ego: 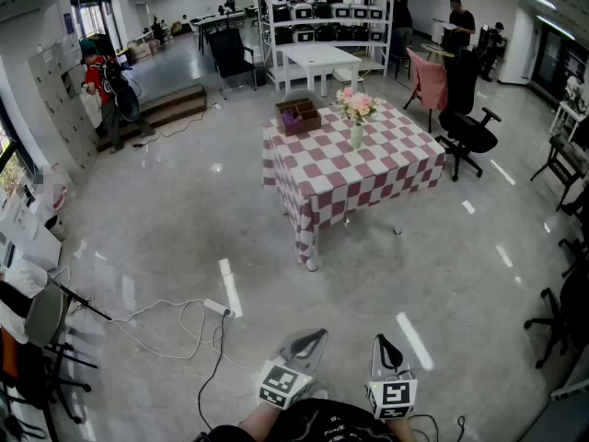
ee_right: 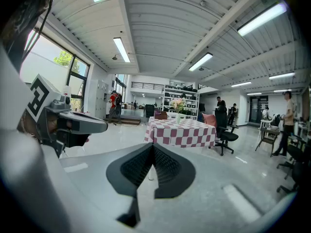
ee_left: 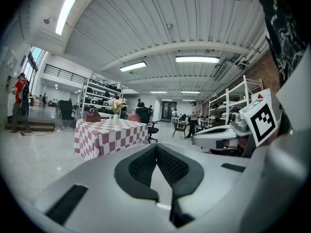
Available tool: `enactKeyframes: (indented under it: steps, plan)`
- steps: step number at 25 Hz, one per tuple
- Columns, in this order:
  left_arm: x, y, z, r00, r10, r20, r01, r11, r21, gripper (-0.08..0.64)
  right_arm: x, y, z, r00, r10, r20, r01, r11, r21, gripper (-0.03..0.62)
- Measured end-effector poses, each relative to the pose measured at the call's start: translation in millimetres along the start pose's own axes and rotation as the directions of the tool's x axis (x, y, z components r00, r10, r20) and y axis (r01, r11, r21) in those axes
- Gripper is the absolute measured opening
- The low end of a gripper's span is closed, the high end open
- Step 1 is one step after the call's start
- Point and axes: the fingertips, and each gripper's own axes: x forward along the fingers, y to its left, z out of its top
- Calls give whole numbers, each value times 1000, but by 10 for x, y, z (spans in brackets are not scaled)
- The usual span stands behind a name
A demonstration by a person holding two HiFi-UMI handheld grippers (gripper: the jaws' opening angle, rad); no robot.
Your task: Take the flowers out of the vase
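Note:
Pink flowers point(ego: 357, 104) stand in a small clear vase point(ego: 356, 136) on a table with a red-and-white checked cloth point(ego: 368, 168), far across the floor from me. A brown box point(ego: 298, 116) sits on the same table, left of the vase. Both grippers are held low at the bottom of the head view, far short of the table. My left gripper point(ego: 306, 343) is shut with nothing in it, and so is my right gripper point(ego: 387, 347). The left gripper view shows the flowers point(ee_left: 115, 104) small and distant. They are just as small in the right gripper view, flowers point(ee_right: 178, 104).
A white power strip with a cable point(ego: 217, 308) lies on the floor between me and the table. Black office chairs point(ego: 467, 127) and a pink-draped chair point(ego: 427, 79) stand right of the table. A white table point(ego: 317, 57) and shelves point(ego: 322, 7) are behind it. People stand far off.

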Motion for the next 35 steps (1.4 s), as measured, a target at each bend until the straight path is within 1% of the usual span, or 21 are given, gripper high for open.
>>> enactKeyframes:
  steps: [4, 11, 14, 17, 22, 28, 31, 35]
  plan:
    - [22, 15, -1, 1000, 0, 10, 0, 1000, 10, 11, 35, -5, 33, 1000, 1, 9, -1, 1000, -5, 3]
    - [71, 101, -4, 1000, 1, 7, -1, 1000, 13, 11, 123, -8, 119, 999, 5, 36, -6, 999, 40, 5]
    - [113, 168, -15, 1000, 2, 5, -2, 1000, 18, 11, 207, -33, 142, 999, 7, 49, -9, 999, 42, 5]
    - [187, 278, 19, 1000, 5, 2, -5, 999, 44, 11, 307, -116, 201, 998, -14, 61, 11, 999, 38, 5]
    - [363, 502, 136, 1000, 10, 2, -11, 994, 111, 11, 481, -261, 294, 997, -51, 56, 51, 999, 3, 5]
    - [603, 705, 268, 1000, -26, 7, 25, 988, 154, 11, 745, -377, 381, 995, -71, 64, 72, 997, -15, 5]
    - [732, 829, 308, 999, -41, -3, 41, 984, 172, 11, 916, -390, 448, 996, -67, 61, 69, 997, -25, 5]
    - [858, 983, 397, 997, -79, 7, 77, 982, 174, 11, 1143, -339, 529, 997, -62, 47, 64, 997, -46, 5]
